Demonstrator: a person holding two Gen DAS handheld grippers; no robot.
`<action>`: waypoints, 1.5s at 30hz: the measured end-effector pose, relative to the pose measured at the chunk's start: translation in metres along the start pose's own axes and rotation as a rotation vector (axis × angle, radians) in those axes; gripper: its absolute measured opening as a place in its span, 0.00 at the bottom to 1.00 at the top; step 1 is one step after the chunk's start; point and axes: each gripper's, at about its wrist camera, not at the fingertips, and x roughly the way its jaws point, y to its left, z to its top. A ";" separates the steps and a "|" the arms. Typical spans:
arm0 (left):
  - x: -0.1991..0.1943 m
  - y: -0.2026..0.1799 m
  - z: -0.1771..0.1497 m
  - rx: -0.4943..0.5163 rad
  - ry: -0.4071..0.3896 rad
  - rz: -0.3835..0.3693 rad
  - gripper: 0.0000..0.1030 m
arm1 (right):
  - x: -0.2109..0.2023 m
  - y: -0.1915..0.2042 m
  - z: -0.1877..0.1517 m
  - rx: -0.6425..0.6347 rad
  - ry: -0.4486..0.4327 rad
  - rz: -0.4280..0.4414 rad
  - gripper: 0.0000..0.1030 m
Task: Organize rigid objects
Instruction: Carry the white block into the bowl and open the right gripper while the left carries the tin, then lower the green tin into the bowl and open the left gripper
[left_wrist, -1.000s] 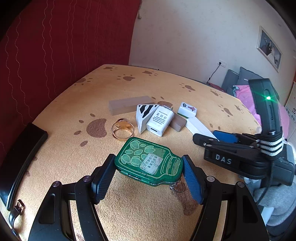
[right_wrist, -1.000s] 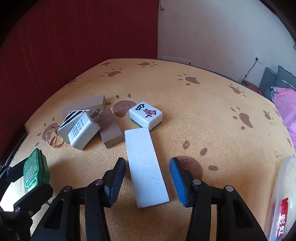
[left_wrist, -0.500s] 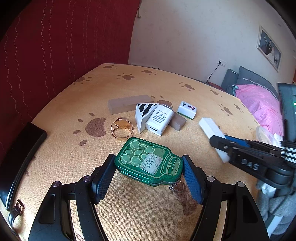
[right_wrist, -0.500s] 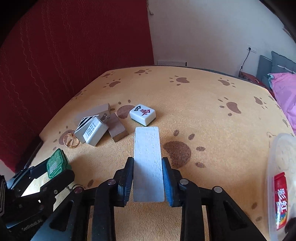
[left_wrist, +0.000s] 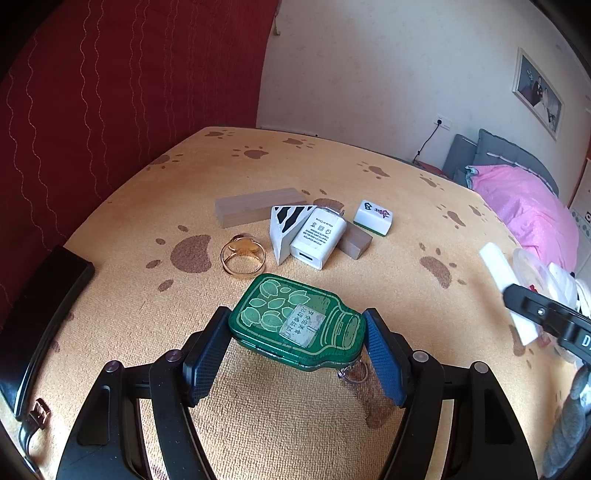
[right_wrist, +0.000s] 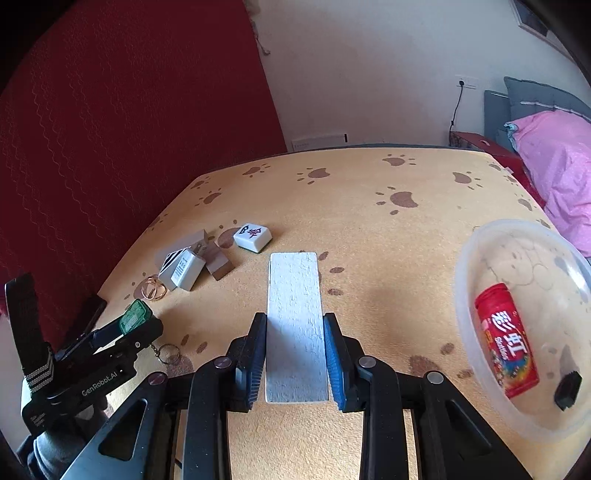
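My left gripper (left_wrist: 295, 354) is shut on a green bottle-shaped tin (left_wrist: 297, 326) with a key ring, held just above the orange paw-print table. My right gripper (right_wrist: 295, 354) is shut on a long white block (right_wrist: 295, 325) and holds it above the table; the block also shows in the left wrist view (left_wrist: 506, 284). A clear plastic bowl (right_wrist: 480, 251) at the right holds a red candy tube (right_wrist: 508, 339) and a small black piece (right_wrist: 567, 391). On the table lie a mahjong tile (left_wrist: 373, 218), a white charger (left_wrist: 319, 236), a zebra-striped wedge (left_wrist: 284, 229), two wooden blocks (left_wrist: 258, 205) and a gold ring (left_wrist: 242, 254).
A black flat case (left_wrist: 40, 314) lies at the table's left edge. A red curtain hangs at the left and a white wall at the back. A pink bed (left_wrist: 524, 199) is beyond the table's right side.
My right gripper closed on the white block, lifted it off the table and carried it right toward the bowl. My left gripper stayed put with the tin.
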 end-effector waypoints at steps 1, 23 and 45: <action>0.000 0.000 0.000 0.001 0.001 0.000 0.70 | -0.004 -0.004 -0.001 0.009 -0.005 -0.005 0.31; -0.015 -0.069 0.009 0.118 0.006 -0.066 0.70 | -0.062 -0.133 -0.014 0.279 -0.138 -0.248 0.40; -0.021 -0.162 0.009 0.281 0.022 -0.164 0.70 | -0.088 -0.178 -0.037 0.319 -0.257 -0.428 0.74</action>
